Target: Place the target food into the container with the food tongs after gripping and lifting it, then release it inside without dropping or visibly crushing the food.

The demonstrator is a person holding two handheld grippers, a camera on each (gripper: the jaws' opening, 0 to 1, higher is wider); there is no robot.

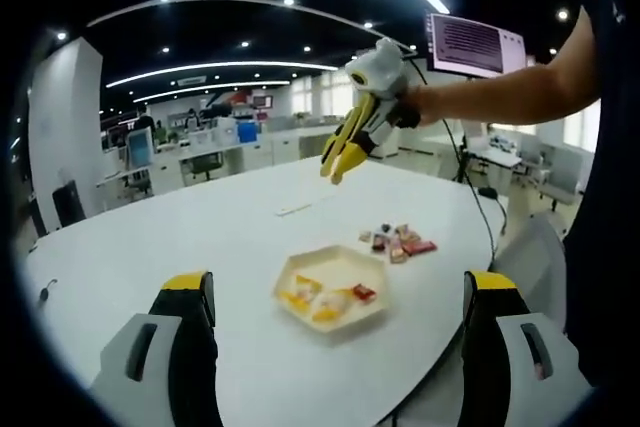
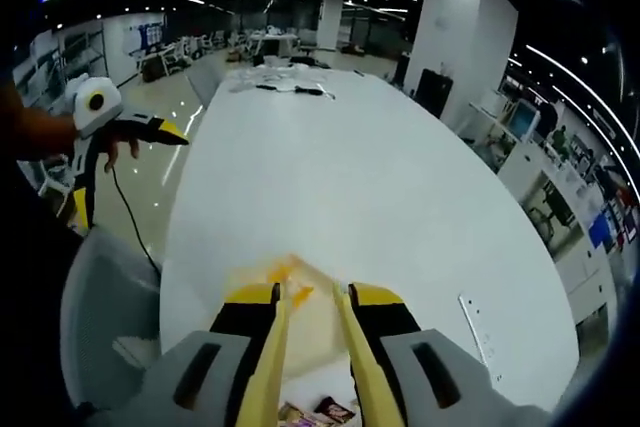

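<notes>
A white hexagonal container (image 1: 333,272) lies on the white table (image 1: 200,237) and holds yellow and red food pieces (image 1: 322,299). Just beyond it sits a small pile of wrapped snacks (image 1: 400,241). My right gripper (image 1: 358,125), held in a hand, hovers high above the table, shut on yellow food tongs (image 1: 336,161) with nothing at their tips. In the right gripper view, my right gripper (image 2: 310,299) looks down the tongs (image 2: 268,352) onto the container (image 2: 312,332). My left gripper (image 1: 338,289) is open and low over the near table edge.
A grey chair (image 2: 105,297) stands by the table edge, with a cable hanging nearby. My left gripper (image 2: 160,132) shows at the left, held by a hand. Snacks (image 2: 322,411) lie at the bottom. Small items (image 2: 285,87) rest at the table's far end.
</notes>
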